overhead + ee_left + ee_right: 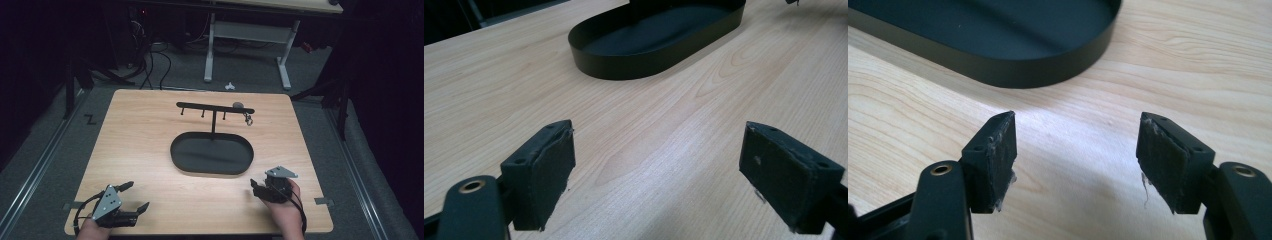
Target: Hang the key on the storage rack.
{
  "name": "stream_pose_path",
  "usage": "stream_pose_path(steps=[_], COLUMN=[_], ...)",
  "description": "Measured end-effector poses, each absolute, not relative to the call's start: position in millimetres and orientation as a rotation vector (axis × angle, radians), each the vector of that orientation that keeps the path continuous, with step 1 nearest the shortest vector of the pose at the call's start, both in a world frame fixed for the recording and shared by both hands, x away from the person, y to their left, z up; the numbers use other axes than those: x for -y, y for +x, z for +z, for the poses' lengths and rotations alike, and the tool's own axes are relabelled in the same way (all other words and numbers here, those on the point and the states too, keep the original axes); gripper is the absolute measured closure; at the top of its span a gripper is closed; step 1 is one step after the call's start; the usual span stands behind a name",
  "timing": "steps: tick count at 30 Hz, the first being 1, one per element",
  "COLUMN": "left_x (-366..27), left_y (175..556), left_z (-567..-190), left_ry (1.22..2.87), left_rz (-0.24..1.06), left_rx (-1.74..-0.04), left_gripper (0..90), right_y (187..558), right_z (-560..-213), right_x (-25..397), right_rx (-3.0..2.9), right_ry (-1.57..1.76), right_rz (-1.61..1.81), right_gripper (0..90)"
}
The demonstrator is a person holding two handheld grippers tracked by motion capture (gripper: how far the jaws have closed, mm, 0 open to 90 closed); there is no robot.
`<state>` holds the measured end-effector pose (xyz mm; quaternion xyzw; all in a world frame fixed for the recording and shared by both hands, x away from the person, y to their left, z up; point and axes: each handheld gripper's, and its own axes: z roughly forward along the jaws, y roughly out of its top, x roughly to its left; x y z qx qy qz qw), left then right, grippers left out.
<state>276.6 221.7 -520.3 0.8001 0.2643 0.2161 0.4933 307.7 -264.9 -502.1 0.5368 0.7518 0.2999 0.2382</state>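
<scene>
A black oval tray (212, 153) lies in the middle of the wooden table (140, 130), and a thin post rises from its far edge to a black bar with hooks (215, 107). A small metal ring or clasp (248, 119) hangs from the bar's right end. My left gripper (136, 196) rests near the table's front left corner, open, with nothing between its jaws. My right gripper (254, 188) is at the front right, just off the tray's right end, also open and empty. The tray (659, 37) lies ahead in the left gripper view, and the tray (998, 45) is close in the right gripper view.
A round grey object (238, 105) sits on the table behind the bar's right end. Beyond the table stand a white desk frame (247, 45) and cables on the floor. Metal rails (40, 165) run along both sides of the table.
</scene>
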Motion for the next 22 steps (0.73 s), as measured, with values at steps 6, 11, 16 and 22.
stream_pose_path(steps=[6, 11, 16, 22], left_x=[-218.2, -213.6, -211.8, -212.4], left_y=[276.7, 281.1, 281.3, 282.0], left_z=[-520.1, -520.0, -519.4, -518.4], left_ry=[1.954, 1.950, 1.953, 1.943], left_rz=[0.523, 0.519, 0.515, 0.510], left_rx=[-0.623, -0.621, -0.604, -0.602], left_gripper=[15.2, 15.2, 15.2, 15.2], right_y=[282.1, 280.8, 278.3, 278.2], right_z=[-518.8, -520.6, -523.2, -523.5], right_x=[272.1, 270.1, 269.8, 272.4], right_rx=[-1.942, -1.931, -1.949, -1.939], right_ry=[1.465, 1.437, 1.434, 1.448], right_rz=[0.930, 0.916, 0.906, 0.897], right_gripper=[32.6, 32.7, 32.7, 32.7])
